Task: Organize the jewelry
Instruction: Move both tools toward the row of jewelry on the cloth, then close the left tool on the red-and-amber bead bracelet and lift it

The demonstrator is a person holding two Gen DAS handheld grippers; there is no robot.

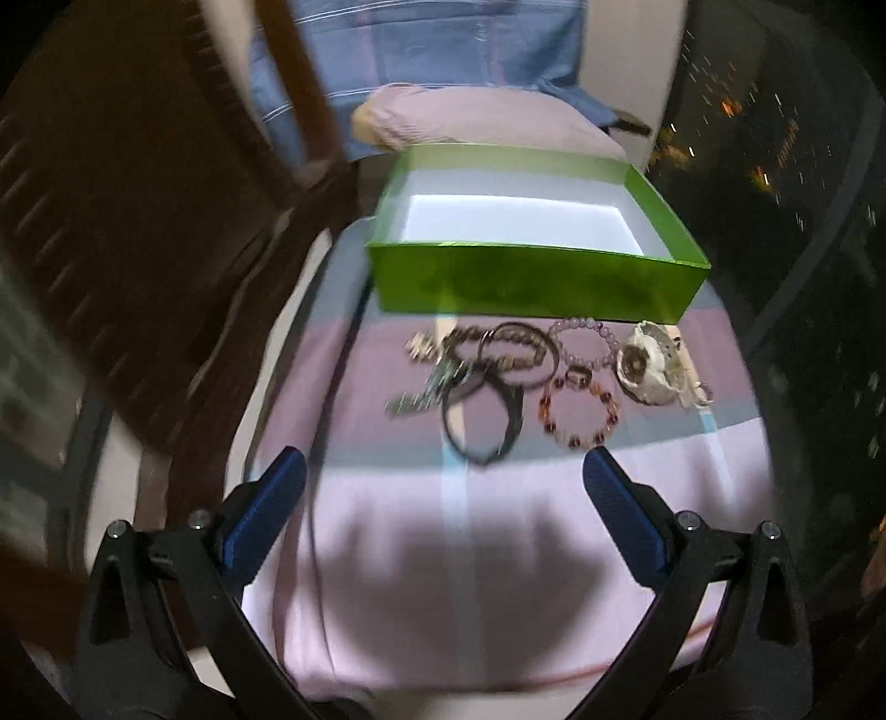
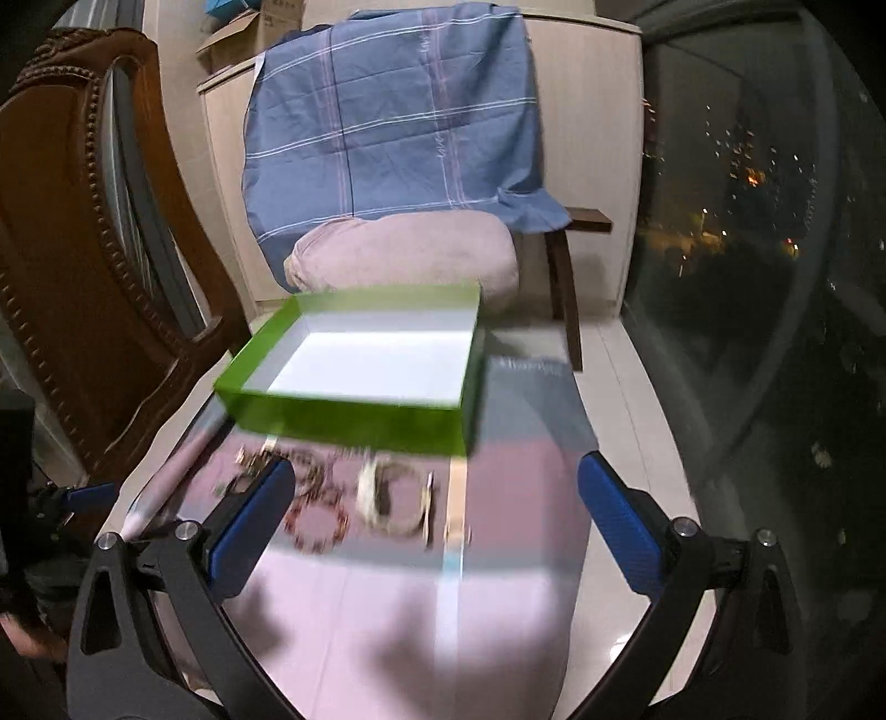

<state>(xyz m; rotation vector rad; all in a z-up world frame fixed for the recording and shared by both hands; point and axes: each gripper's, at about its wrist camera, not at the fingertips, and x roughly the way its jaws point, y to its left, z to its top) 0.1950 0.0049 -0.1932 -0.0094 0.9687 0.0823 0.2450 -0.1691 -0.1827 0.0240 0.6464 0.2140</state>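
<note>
- Pale lettering runs along the far edge of the grey cloth (image 2: 526,399) just right of the green box (image 2: 354,412) in the right wrist view; it is too blurred to read.
- Dark print marks the cardboard box (image 2: 279,16) at the top of the right wrist view, on the cabinet (image 2: 587,111); too small to make out.
- The left wrist view shows no readable words, numbers or brand marks.

I count one green box (image 1: 531,288), two bead bracelets (image 1: 578,412), one pale watch (image 1: 650,365), one dark watch (image 1: 484,415); tangled bangles (image 1: 518,354) too blurred to count.
</note>
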